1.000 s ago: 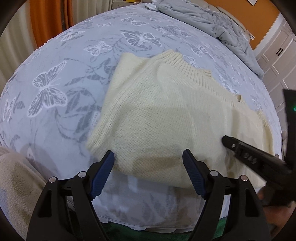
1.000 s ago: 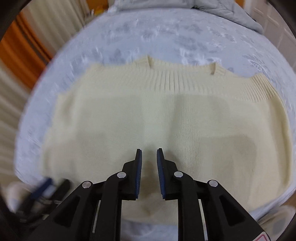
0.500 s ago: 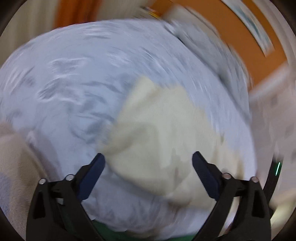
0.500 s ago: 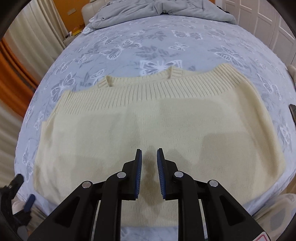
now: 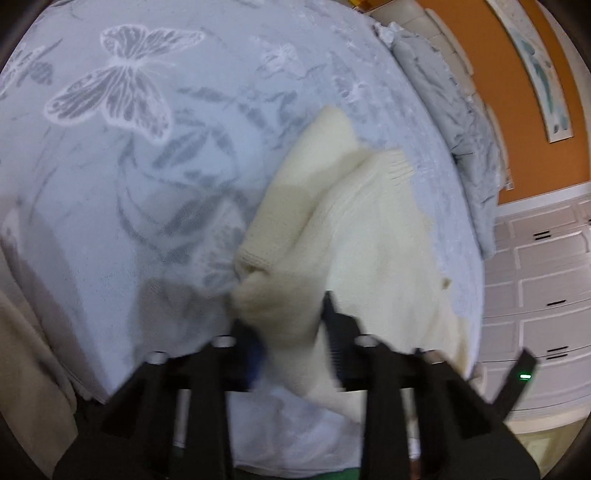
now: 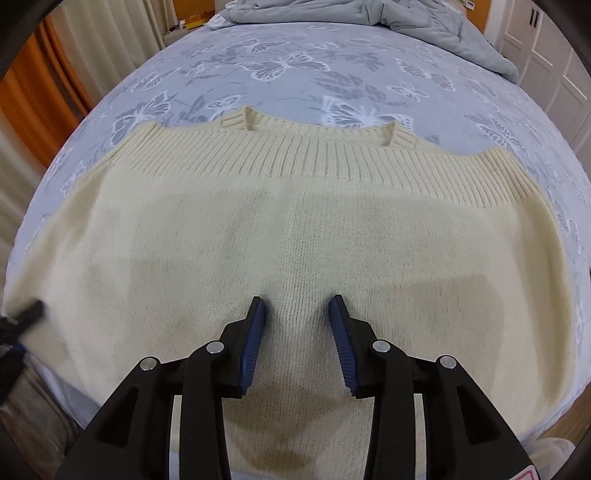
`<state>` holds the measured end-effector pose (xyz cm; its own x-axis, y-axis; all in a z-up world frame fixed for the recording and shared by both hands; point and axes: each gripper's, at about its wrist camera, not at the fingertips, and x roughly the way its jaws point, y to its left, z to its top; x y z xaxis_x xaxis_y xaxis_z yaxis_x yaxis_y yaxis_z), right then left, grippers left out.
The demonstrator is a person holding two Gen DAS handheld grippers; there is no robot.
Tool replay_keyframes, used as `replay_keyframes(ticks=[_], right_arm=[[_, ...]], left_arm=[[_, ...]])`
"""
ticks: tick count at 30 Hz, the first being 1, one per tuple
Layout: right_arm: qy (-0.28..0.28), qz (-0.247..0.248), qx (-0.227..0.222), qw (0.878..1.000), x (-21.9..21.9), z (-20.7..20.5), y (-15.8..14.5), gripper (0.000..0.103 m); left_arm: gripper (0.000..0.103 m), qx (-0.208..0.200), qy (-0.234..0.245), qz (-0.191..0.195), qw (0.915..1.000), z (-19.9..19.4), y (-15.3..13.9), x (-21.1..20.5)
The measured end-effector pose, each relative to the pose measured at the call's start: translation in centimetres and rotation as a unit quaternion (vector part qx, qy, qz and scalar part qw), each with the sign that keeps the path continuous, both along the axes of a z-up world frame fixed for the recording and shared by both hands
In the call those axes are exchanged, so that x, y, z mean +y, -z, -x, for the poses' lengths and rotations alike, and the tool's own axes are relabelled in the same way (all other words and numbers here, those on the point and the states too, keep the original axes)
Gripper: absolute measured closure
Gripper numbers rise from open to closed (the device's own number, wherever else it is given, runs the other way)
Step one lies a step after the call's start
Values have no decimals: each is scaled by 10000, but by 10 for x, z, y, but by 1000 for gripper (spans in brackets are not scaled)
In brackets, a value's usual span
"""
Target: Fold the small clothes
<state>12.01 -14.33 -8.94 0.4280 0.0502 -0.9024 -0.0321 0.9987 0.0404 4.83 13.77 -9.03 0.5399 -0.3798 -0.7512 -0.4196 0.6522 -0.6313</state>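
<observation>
The cream knit sweater (image 6: pixel 295 236) lies spread on the bed (image 6: pixel 288 66), directly ahead of and under both grippers. The left gripper (image 5: pixel 291 328), blurred, has its jaws closed on a bunched corner of the sweater, a fold rising just ahead of it. The right gripper (image 6: pixel 298 306) hovers partly open over the sweater's middle, holding nothing. A grey duvet (image 6: pixel 369 14) sits far ahead.

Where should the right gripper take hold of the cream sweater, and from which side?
Grip the near plain-knit edge of the cream sweater, coming in low from the bed's front. The right gripper stands open over flat cloth; only the edge offers a pinchable layer.
</observation>
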Motion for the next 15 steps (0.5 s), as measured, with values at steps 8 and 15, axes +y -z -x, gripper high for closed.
replay_keyframes(ticks=[8,15], right_arm=[[381,-1311,-187,9905,-50,21,-29,64],[1405,-1986,-460,9689,-165,82,-37,56]], left_arm=[[93,-1343,1126,-943,9800,-8,-128,-85],[93,-1867,2482,-1613,9368,-8,-163,-208]])
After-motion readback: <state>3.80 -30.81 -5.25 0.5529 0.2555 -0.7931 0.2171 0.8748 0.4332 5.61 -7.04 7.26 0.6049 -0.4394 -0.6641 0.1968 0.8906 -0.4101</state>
